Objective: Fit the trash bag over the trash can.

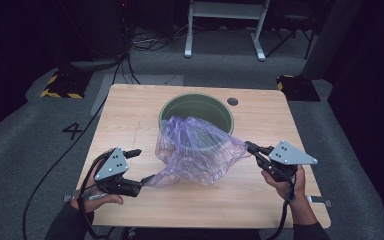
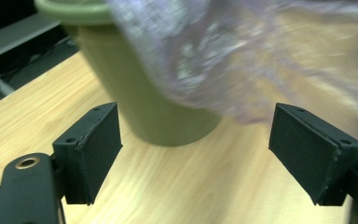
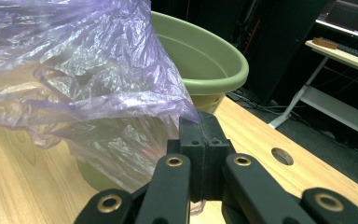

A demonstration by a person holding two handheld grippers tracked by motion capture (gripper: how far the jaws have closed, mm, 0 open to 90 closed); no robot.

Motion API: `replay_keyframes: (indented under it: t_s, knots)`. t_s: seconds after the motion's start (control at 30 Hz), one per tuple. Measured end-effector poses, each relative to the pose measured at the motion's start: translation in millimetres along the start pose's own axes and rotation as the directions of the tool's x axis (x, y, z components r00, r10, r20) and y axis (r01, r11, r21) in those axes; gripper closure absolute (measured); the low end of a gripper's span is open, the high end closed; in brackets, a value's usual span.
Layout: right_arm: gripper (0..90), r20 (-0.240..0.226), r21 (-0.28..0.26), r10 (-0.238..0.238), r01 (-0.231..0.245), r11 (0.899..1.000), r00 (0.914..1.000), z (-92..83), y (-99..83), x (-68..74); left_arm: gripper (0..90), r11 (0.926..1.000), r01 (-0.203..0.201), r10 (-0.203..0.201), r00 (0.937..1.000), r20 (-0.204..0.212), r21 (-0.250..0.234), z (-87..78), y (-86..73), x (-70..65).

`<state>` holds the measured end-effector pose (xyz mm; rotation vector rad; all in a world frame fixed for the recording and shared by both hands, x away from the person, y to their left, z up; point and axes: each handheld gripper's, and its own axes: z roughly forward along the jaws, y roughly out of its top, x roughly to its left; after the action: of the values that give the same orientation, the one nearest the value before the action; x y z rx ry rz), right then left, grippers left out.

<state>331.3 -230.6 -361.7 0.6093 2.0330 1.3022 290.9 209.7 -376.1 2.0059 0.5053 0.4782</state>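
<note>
Bag [image 1: 197, 150] stretched left-right across bin [image 1: 197, 111] (mouth side unclear); right gripper [image 1: 252, 149] jaws clamp corner, left gripper [image 1: 142, 166] jaws apart.

The left gripper [image 1: 142, 167] sits at the lower left of the high view, held from below by the left hand [image 1: 97, 199], its jaws spread wide. At lower right, the right hand [image 1: 287, 182] grips the right gripper [image 1: 248, 146], jaws pressed together, pointing toward the frame's centre.

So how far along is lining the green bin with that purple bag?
Done: the purple plastic bag is draped over the green bin's near rim. In hand: the right tongs pinch one bag edge; the left tongs stand open. Left: opening the bag and fitting it around the rim.
</note>
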Motion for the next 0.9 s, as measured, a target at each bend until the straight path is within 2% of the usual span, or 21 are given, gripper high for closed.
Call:
replay_keyframes:
  t_s: [0.07, 0.13, 0.17, 0.23, 0.27, 0.33, 0.4, 0.5, 0.57, 0.63, 0.67, 0.73, 0.77, 0.87, 0.9]
  knots:
    - [90.0, 0.0, 0.002, 0.003, -0.003, 1.0, 1.0, 0.9, 0.0, 0.1, 16.6, 1.0, -0.004, 0.004, 0.9996, 0.029, -0.008, -3.3, 3.6, -6.7]
    - [90.0, 0.004, 0.003, 0.003, -0.003, 1.0, 1.0, 1.8, 0.1, 0.5, 18.4, 0.9996, -0.022, 0.021, 0.9996, 0.017, 0.016, -5.7, 9.1, -14.5]
    - [90.0, 0.003, 0.004, 0.006, -0.006, 1.0, 1.0, 2.2, 0.1, 0.2, 18.6, 0.9996, -0.022, 0.021, 0.9994, 0.026, 0.017, -7.4, 11.6, -18.0]
    - [90.0, 0.01, 0.005, 0.011, -0.011, 1.0, 0.9999, 3.4, -0.2, -0.2, 18.3, 0.9997, -0.026, 0.026, 0.9988, 0.041, 0.002, -10.9, 17.2, -25.7]
    - [90.0, 0.006, 0.003, 0.015, -0.015, 1.0, 0.9999, 3.9, -0.6, -0.7, 17.8, 0.9993, -0.038, 0.038, 0.9973, 0.062, -0.004, -12.7, 20.6, -31.3]
    - [90.0, 0.008, 0.007, 0.016, -0.016, 1.0, 0.9998, 4.7, -1.2, -0.7, 15.7, 0.9982, -0.058, 0.059, 0.9954, 0.076, -0.016, -15.1, 25.7, -38.6]
    - [90.0, 0.007, 0.009, 0.015, -0.015, 1.0, 0.9999, 4.7, -1.7, -0.3, 15.7, 0.9983, -0.05, 0.052, 0.9941, 0.095, -0.029, -15.4, 29.0, -43.0]
    - [90.0, 0.009, 0.009, 0.019, -0.019, 1.0, 0.9998, 4.1, -1.9, -0.8, 16.0, 0.9993, -0.029, 0.031, 0.9952, 0.093, -0.024, -11.5, 33.7, -47.4]
    - [90.0, 0.013, 0.007, 0.018, -0.018, 1.0, 0.9997, 3.8, -2.0, -0.7, 17.2, 0.9988, -0.048, 0.048, 0.9942, 0.096, -0.008, -11.6, 35.7, -51.0]
    - [90.0, 0.016, 0.007, 0.018, -0.018, 1.0, 0.9997, 3.8, -1.9, -0.7, 17.7, 0.9976, -0.07, 0.069, 0.9908, 0.116, 0.0, -15.4, 36.3, -54.3]
    - [90.0, 0.019, 0.007, 0.018, -0.018, 1.0, 0.9997, 3.9, -1.6, -0.8, 17.5, 0.9956, -0.093, 0.092, 0.9895, 0.111, 0.002, -19.6, 35.6, -55.9]
    - [90.0, 0.023, 0.005, 0.016, -0.016, 1.0, 0.9996, 3.6, -0.3, -1.7, 17.6, 0.9933, -0.114, 0.113, 0.9901, 0.084, 0.016, -24.6, 31.7, -53.9]
    - [90.0, 0.028, 0.004, 0.013, -0.014, 1.0, 0.9995, 3.5, 0.5, -1.9, 17.6, 0.9938, -0.11, 0.108, 0.9912, 0.077, 0.018, -25.4, 29.2, -52.0]
    - [90.0, 0.038, 0.002, 0.015, -0.015, 1.0, 0.9992, 2.5, 2.4, -3.1, 17.5, 0.9978, -0.058, 0.056, 0.9971, 0.05, 0.033, -20.9, 17.8, -44.4]
    - [90.0, 0.046, 0.004, 0.01, -0.01, 1.0, 0.9989, 2.1, 2.9, -3.5, 17.0, 0.9978, -0.055, 0.053, 0.9976, 0.045, 0.038, -18.4, 15.0, -44.5]
